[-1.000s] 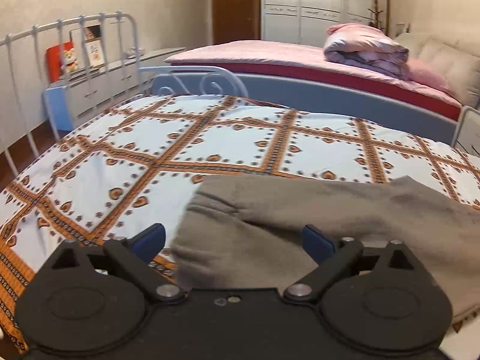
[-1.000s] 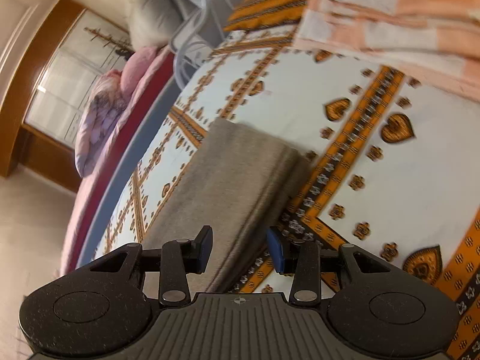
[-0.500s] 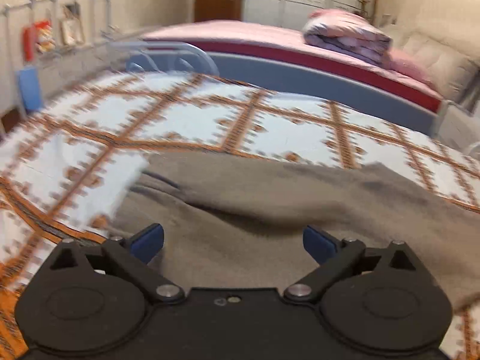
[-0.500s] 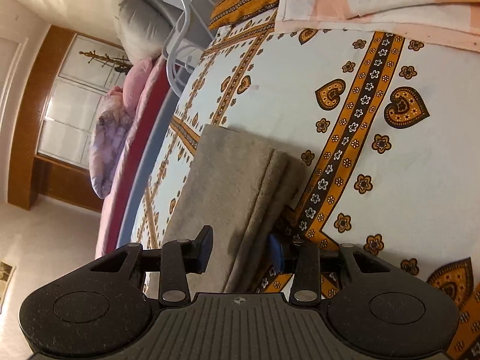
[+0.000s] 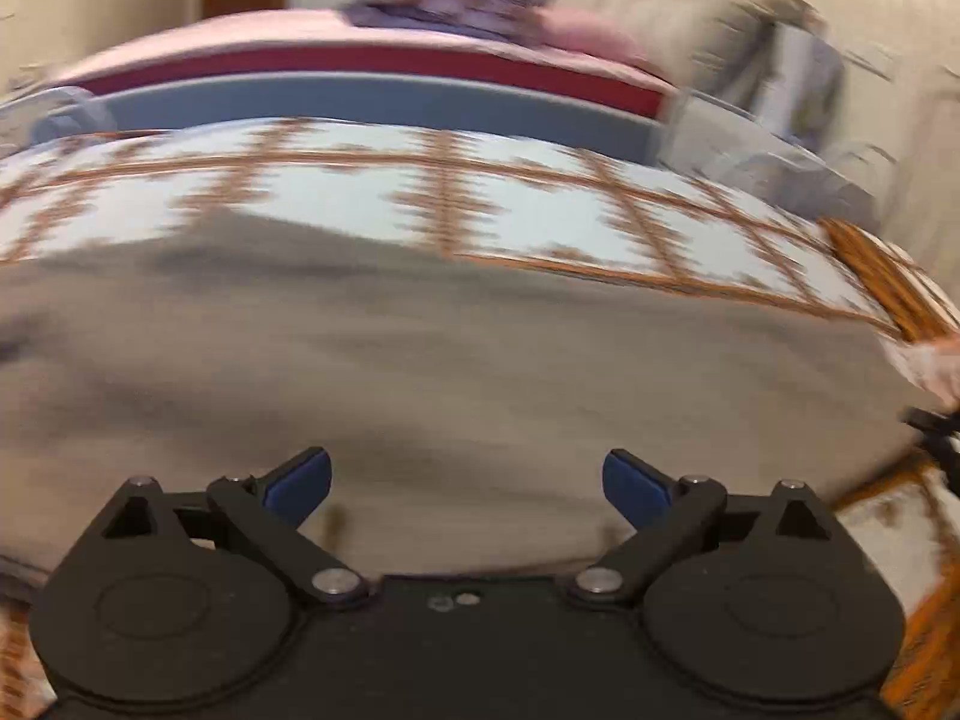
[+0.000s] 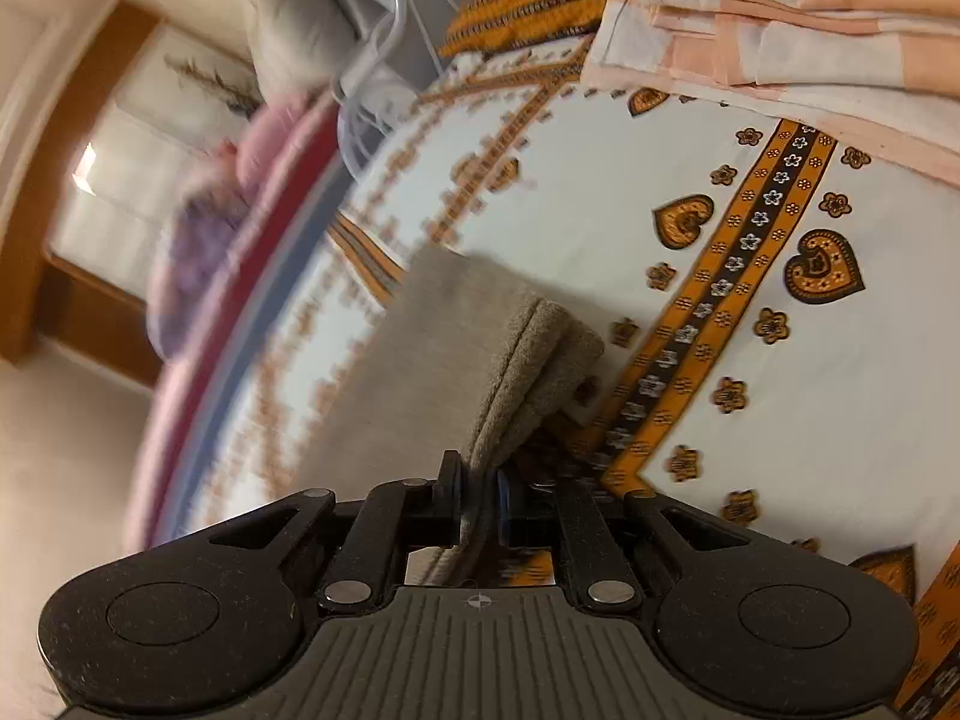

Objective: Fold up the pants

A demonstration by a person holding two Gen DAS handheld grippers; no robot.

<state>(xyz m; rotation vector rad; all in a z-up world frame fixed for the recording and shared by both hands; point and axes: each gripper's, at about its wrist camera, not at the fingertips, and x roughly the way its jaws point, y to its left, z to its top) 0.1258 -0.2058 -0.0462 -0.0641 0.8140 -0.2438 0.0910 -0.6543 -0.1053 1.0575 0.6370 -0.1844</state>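
The grey-brown pants (image 5: 456, 360) lie spread across the bed (image 5: 372, 192), on its heart-patterned orange and white cover. The left claw (image 5: 467, 480) hovers low over the cloth, its blue pads wide apart and released. The right claw (image 6: 478, 498) is clenched on the near folded edge of the pants (image 6: 444, 360), which stretch away toward the far left. A folded peach blanket (image 6: 780, 30) lies at the far right.

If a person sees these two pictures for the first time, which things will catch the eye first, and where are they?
First, the right gripper, low in the right wrist view, shut on the edge of the grey-brown pants and lifting a fold. Next, the bedsheet with orange hearts and flower bands, right of the pants. In the blurred left wrist view, the left gripper stands wide open over the pants, holding nothing.
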